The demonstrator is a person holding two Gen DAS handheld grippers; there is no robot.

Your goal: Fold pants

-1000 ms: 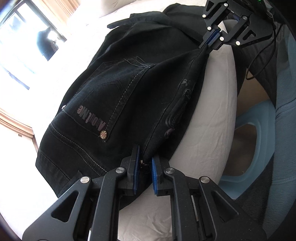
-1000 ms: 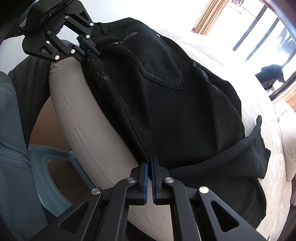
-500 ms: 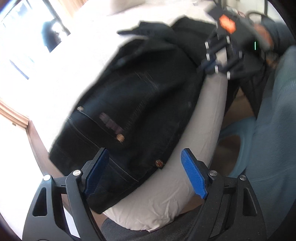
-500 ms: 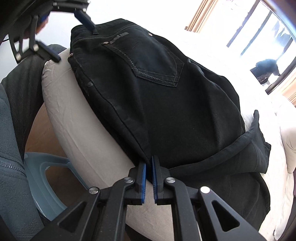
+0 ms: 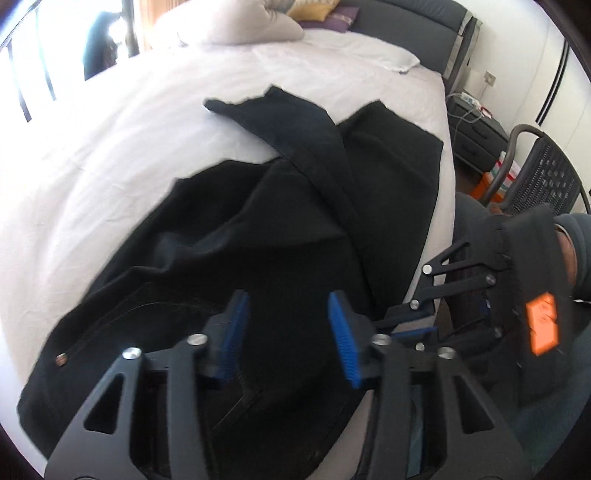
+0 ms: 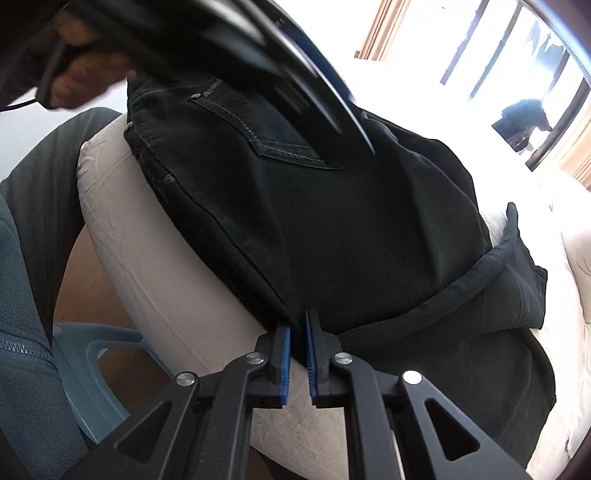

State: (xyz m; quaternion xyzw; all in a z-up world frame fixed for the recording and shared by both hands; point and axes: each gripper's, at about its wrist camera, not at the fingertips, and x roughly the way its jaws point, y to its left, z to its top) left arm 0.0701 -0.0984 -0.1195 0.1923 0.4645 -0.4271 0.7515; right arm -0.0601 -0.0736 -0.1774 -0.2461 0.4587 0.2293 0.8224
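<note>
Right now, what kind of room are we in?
Most likely a bedroom: a wide bed with a white sheet, white pillows against a dark grey headboard, and a dark nightstand beside it.

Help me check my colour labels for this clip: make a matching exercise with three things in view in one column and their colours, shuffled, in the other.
Things:
1. pants
2. bed sheet
3. plastic stool

Colours:
A. light blue
B. black
C. white

Pairs: 1-B; 2-C; 3-A
</note>
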